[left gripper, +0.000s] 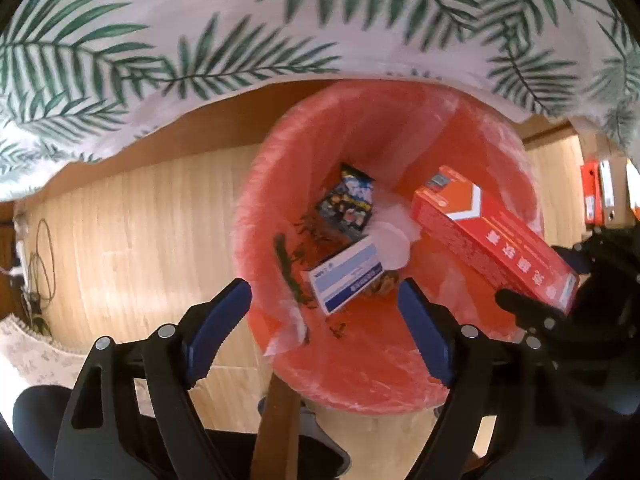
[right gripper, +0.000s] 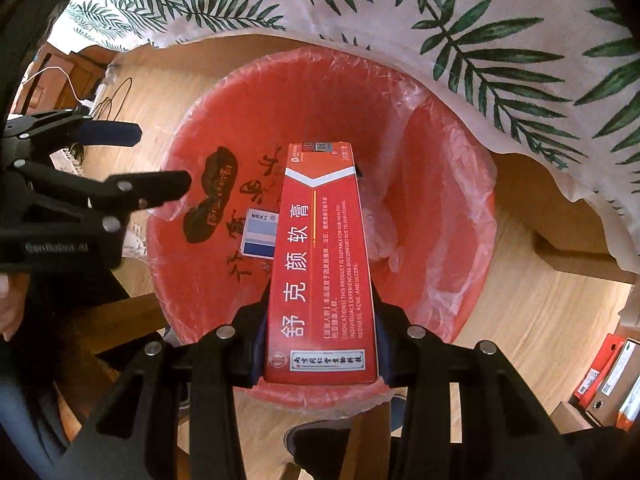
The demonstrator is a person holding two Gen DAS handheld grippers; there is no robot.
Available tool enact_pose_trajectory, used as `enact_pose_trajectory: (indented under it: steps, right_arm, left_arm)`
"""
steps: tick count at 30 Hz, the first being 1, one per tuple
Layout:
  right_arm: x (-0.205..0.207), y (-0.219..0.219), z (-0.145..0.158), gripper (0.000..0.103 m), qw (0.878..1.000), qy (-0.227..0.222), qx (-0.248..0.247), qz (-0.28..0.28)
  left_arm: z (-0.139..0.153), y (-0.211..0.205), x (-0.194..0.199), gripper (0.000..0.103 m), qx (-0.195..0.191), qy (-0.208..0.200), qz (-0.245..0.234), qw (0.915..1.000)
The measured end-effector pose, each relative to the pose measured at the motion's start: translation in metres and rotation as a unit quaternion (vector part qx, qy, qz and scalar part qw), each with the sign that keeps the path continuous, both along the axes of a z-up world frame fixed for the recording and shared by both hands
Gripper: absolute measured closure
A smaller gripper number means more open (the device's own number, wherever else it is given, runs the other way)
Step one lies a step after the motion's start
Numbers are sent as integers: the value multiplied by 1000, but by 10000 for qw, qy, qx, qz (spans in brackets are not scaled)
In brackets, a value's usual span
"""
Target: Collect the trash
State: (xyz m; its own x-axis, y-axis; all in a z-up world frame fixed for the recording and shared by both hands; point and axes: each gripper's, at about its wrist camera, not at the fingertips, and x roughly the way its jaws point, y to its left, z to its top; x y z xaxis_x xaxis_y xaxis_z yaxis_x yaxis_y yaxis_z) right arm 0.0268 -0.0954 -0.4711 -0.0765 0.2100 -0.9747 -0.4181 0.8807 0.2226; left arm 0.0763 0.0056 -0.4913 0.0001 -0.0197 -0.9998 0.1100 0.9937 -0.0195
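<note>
Lettering on the red carton (right gripper: 322, 264) reads "舒克颜软膏" plus "INDICATIONS"; the right gripper (right gripper: 320, 344) clamps it above the red bin (right gripper: 440, 184). The left gripper (left gripper: 324, 300) gapes empty (its view alone shows the snack packet (left gripper: 350, 206) at 12 o'clock of the blue-white box (left gripper: 346, 278)).

Two wrist fisheyes, both looking steeply down, close over the bin (left gripper: 384, 380).
Left view sits left of right view; both share bin, floor (right gripper: 540, 320), leaf-print cloth (left gripper: 280, 20) at far edge.
</note>
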Motion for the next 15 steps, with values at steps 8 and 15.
enact_pose_trajectory:
  steps: [8, 15]
  right_arm:
    - [-2, 5, 1, 58, 9999, -55, 12, 86]
    - [-1, 8, 2, 47, 9999, -111, 3, 106]
  left_arm:
    - [4, 8, 1, 9, 115, -86, 135, 9998]
    - [2, 9, 0, 9, 170, -84, 145, 9997]
